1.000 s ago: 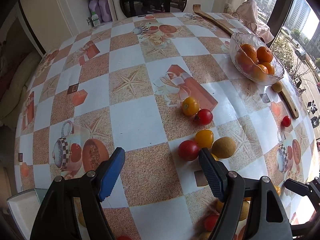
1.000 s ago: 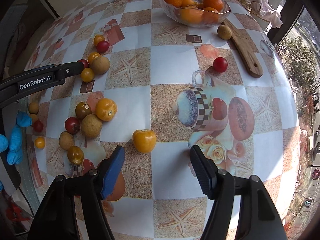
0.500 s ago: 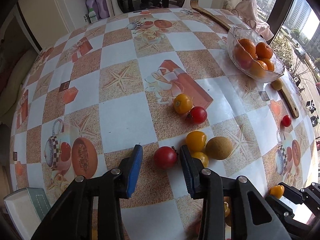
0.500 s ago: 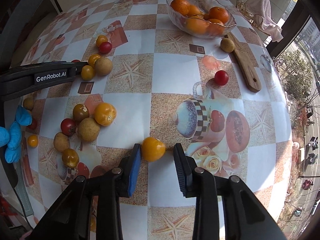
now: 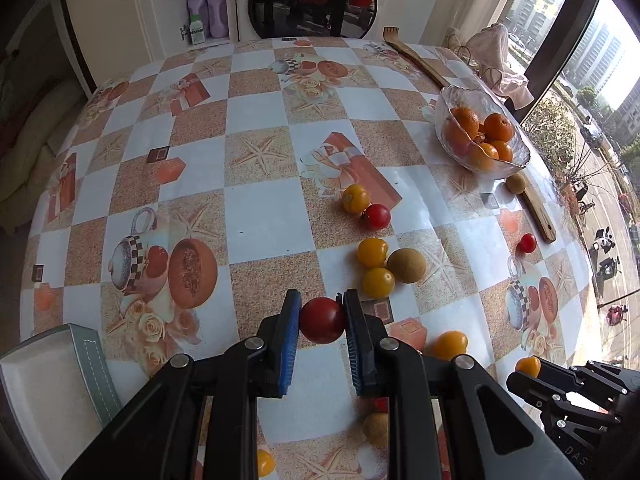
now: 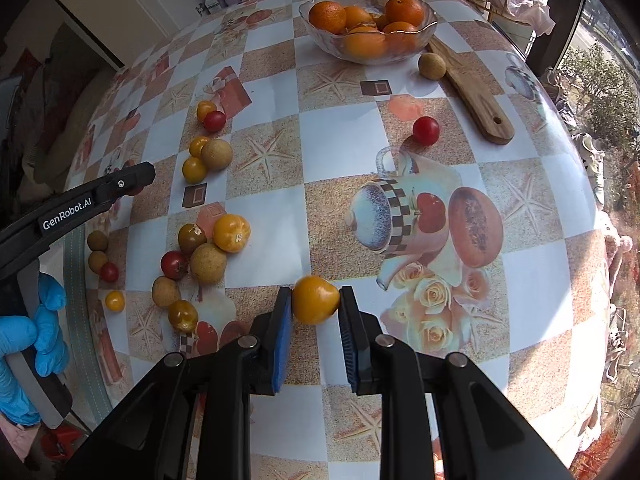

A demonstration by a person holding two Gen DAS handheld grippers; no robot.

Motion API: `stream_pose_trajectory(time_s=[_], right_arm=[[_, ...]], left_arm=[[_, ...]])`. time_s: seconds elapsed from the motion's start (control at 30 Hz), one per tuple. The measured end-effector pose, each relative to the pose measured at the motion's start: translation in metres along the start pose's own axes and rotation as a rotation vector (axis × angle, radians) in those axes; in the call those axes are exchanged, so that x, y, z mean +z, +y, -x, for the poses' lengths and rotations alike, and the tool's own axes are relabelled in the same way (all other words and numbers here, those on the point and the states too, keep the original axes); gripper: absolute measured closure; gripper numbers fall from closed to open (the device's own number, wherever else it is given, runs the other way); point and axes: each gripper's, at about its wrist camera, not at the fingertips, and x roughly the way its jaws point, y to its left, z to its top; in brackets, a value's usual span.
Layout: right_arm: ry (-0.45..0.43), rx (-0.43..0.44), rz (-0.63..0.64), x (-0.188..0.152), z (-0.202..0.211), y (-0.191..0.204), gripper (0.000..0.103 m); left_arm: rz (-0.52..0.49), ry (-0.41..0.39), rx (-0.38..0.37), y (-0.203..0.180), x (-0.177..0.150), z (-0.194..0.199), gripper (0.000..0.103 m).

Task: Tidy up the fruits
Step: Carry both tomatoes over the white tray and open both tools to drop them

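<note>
The left claw [image 5: 322, 312] is clamped on a red tomato [image 5: 322, 319], its blue pads pressing both sides of the fruit; its jaws have just been closing onto it. The right claw [image 6: 315, 304] is closed tight on a yellow-orange tomato [image 6: 315, 299], pinched between its pads.

Taking the glass bowl [image 6: 428, 34] as the landmark: it sits at the far end of the desk [image 6: 340, 148], heaped with oranges [image 6: 328, 16]. A small brown fruit [image 6: 432, 65] lies just beside it, touching the wooden board [image 6: 476, 100] that runs out from under the bowl's rim. A lone red cherry tomato [image 6: 426, 130] rests nearer the camera than the bowl, by the board's end. Well away from the bowl, to its left in the right wrist view, loose yellow, red and brown fruits [image 6: 208, 248] lie scattered in clusters.

The side of the left claw's black arm carries white lettering, "GenRobot.AI" [image 6: 67, 213]; a hand in a blue glove [image 6: 36, 340] grips its handle. In the left wrist view, "DAS" [image 5: 576, 455] can be read on the other device at the lower right edge. Labels on the purple bottles [image 5: 208, 12] beyond the desk are too small to read.
</note>
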Motion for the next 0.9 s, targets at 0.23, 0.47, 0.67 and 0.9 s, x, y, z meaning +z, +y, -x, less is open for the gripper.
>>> stream_pose_trajectory(time_s=[0.23, 0.47, 0.67, 0.9], right_arm=[[-0.002, 0.023, 0.032, -0.004, 0.012, 0.022, 0.078], [0.005, 0.069, 0.13, -0.008, 0.017, 0.077, 0.078], [0.027, 0.137, 0.241, -0.011, 0.012, 0.147, 0.078], [0.071, 0.23, 0.348, -0.014, -0.005, 0.229, 0.078]], left_arm=[[0.08, -0.012, 0.012, 0.027, -0.035, 0.039, 0.08], [0.183, -0.036, 0.095, 0.077, -0.077, 0.078, 0.08], [0.279, -0.039, 0.184, 0.132, -0.115, 0.102, 0.08], [0.395, -0.01, 0.277, 0.191, -0.155, 0.105, 0.08]])
